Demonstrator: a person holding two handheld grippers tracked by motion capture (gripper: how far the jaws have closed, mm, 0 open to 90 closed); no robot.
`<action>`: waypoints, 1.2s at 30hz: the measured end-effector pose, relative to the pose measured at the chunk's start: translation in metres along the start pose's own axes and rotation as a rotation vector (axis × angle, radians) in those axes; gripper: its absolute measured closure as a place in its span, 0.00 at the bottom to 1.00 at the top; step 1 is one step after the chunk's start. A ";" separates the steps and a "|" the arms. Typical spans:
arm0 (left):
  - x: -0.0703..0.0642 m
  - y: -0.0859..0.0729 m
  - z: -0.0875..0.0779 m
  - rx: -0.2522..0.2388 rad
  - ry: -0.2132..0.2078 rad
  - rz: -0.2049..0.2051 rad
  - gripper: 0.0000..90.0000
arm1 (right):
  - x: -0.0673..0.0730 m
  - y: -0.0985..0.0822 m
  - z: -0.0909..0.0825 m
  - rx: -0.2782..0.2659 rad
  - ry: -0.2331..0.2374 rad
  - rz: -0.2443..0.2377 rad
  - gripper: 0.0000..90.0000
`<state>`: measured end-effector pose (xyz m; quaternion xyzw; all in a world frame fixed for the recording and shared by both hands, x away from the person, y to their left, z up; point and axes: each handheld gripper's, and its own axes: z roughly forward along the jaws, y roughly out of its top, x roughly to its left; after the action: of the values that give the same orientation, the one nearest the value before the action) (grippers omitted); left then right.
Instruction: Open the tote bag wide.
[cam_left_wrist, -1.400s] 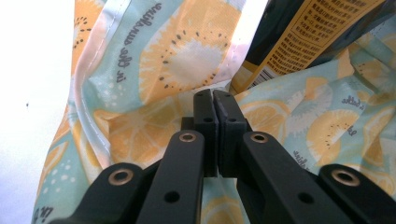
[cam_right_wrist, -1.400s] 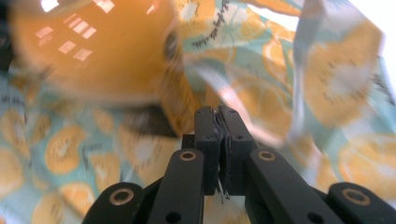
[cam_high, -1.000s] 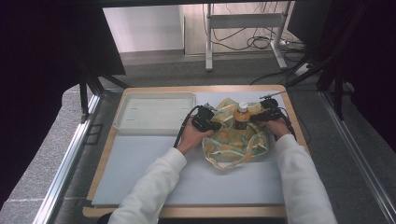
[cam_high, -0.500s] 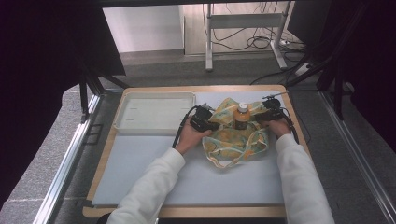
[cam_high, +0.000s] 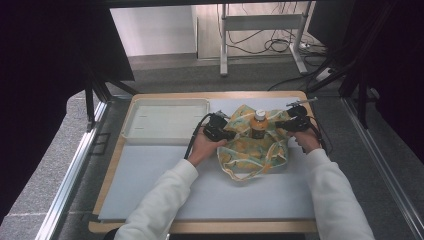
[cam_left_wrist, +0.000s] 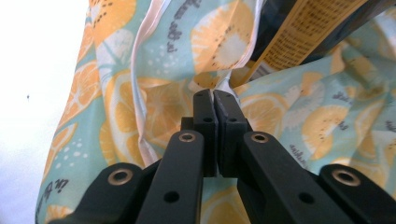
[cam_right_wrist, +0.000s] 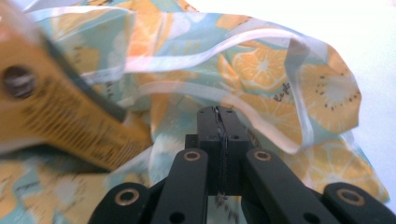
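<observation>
bottle (cam_right_wrist: 60, 121): blurred, cut off at left | cloth (cam_left_wrist: 154, 93): runs past edges

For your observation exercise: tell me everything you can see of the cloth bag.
The bag is thin pale-teal cloth printed with orange citrus slices, white-edged, crumpled. It lies on the white mat, gathered around an upright bottle. The left gripper and right gripper each pinch its fabric, one on each side.

A wooden table (cam_high: 112, 175) carries a pale mat (cam_high: 160, 175), a white tray (cam_high: 165, 122) at its far left and a lemon-print cloth (cam_high: 252, 152).
</observation>
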<state>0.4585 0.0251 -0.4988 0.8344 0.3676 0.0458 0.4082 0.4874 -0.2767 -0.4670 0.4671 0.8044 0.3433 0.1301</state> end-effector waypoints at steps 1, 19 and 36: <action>-0.001 0.000 -0.001 -0.009 -0.004 0.000 0.98 | 0.002 -0.002 -0.006 -0.007 0.007 -0.013 0.99; -0.011 0.011 -0.044 -0.141 -0.072 0.028 0.98 | 0.020 -0.022 -0.035 -0.021 0.032 -0.091 0.99; -0.019 -0.003 -0.072 -0.160 -0.065 0.053 0.98 | 0.030 -0.033 -0.050 -0.060 0.070 -0.100 0.99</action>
<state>0.4162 0.0604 -0.4490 0.8095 0.3272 0.0588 0.4840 0.4236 -0.2840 -0.4497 0.4101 0.8200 0.3766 0.1326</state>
